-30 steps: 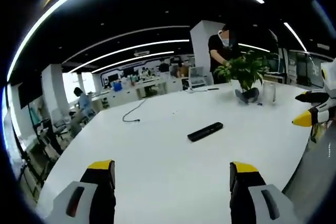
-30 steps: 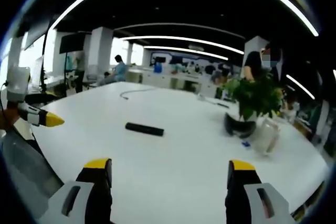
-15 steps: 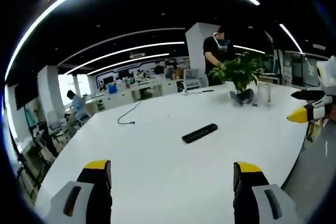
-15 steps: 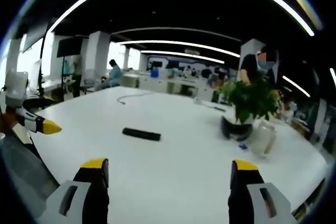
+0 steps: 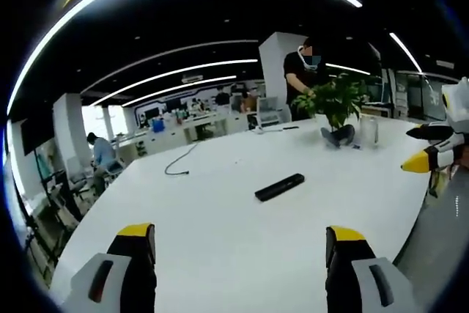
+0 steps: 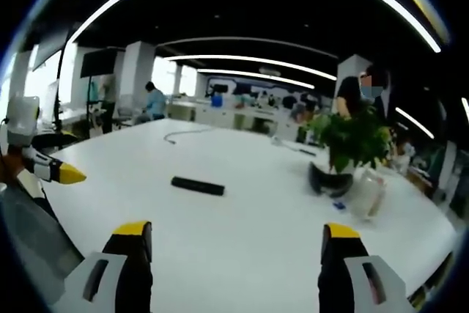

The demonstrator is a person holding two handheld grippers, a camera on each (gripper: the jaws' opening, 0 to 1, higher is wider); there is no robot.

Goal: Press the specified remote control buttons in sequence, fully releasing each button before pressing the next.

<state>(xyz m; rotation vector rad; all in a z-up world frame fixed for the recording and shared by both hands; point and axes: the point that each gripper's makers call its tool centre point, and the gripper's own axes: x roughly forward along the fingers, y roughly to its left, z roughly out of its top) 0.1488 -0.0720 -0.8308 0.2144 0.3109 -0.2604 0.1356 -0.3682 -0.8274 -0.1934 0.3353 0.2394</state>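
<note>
- While the remote control (image 5: 279,187) lies flat on the white counter (image 5: 220,240), well ahead of both my tools, nothing touches it.
- My left hand-held gripper (image 5: 239,251) stands wide apart and empty; so does my right hand-held gripper (image 6: 234,248).
- It looks a slim, stiff, light bar, likely to skid on the smooth top.
- I judge it best to press straight down on a button with one jaw tip, perhaps steadying the long edges with the other tool.
</note>
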